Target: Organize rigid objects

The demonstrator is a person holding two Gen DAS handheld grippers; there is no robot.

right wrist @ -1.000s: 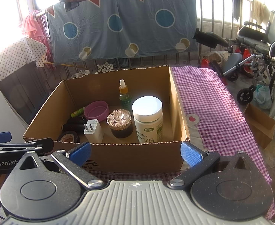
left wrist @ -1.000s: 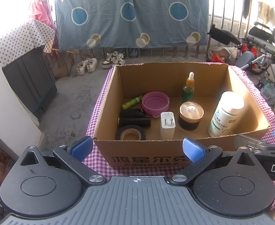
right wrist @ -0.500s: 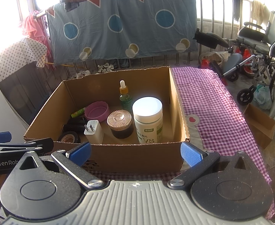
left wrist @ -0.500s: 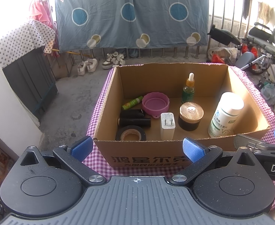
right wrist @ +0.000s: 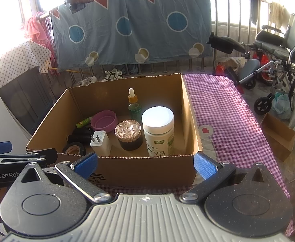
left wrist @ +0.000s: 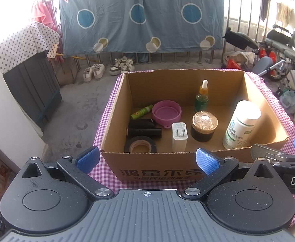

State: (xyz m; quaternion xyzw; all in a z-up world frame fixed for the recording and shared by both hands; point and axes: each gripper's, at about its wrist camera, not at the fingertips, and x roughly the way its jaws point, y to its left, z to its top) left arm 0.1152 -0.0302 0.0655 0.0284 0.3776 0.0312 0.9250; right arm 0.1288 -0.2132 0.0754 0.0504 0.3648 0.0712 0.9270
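Observation:
An open cardboard box stands on a purple checked cloth. Inside are a white pill bottle, a dark jar with a ribbed gold lid, a green dropper bottle, a pink bowl, a white plug charger, a roll of black tape, black tubes and a small green tube. My left gripper and my right gripper hang open and empty just in front of the box's near wall.
The checked cloth covers the table to the right of the box. A blue sheet hangs on a railing behind, with shoes on the floor. A wheelchair stands at the right, and a small cardboard box sits below it.

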